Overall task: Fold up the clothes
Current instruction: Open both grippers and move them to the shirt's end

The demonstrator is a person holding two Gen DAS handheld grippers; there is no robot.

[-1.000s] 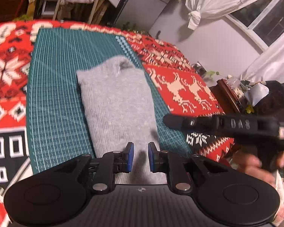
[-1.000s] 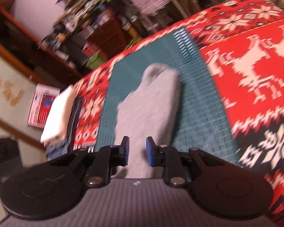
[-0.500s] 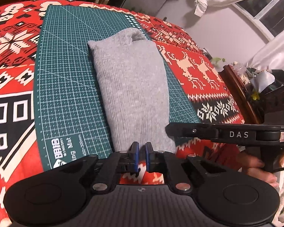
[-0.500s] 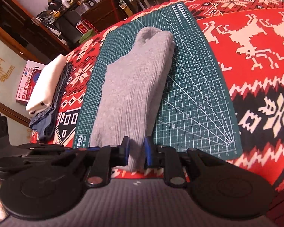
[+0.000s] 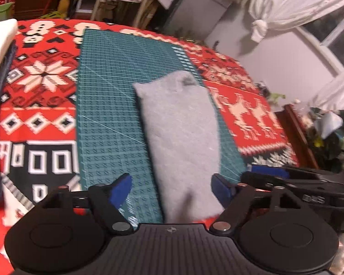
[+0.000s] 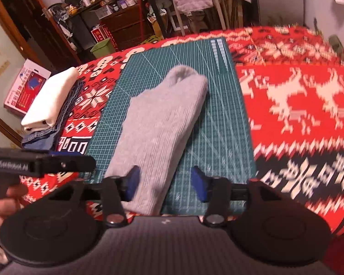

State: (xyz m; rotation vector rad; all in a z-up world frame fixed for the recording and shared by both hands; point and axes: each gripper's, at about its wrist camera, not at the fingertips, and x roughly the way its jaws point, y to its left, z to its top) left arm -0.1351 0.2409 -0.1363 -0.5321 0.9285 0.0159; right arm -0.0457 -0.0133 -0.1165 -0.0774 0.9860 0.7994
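A grey knit garment [image 5: 181,133], folded into a long narrow strip, lies flat on the green cutting mat [image 5: 107,119]. Its near end reaches past the mat's front edge. My left gripper [image 5: 172,188] is open wide, and the strip's near end lies between the blue pads [image 5: 123,188] without touching them. In the right wrist view the same garment [image 6: 158,123] runs away across the mat [image 6: 220,137]. My right gripper [image 6: 166,183] is open too, its left pad over the cloth's near edge. Each gripper shows side-on in the other's view: the right one [image 5: 268,169], the left one [image 6: 57,160].
A red patterned blanket [image 6: 298,105] covers the bed under the mat. A stack of folded clothes, white over denim [image 6: 50,100], sits at the left edge. A hand [image 6: 2,201] holds the left gripper. Cluttered shelves stand behind, and a wooden stand with plants [image 5: 321,126] at the right.
Both grippers, nearly shut at the garment's near end half a second ago, have opened wide. The garment lies released on the mat.
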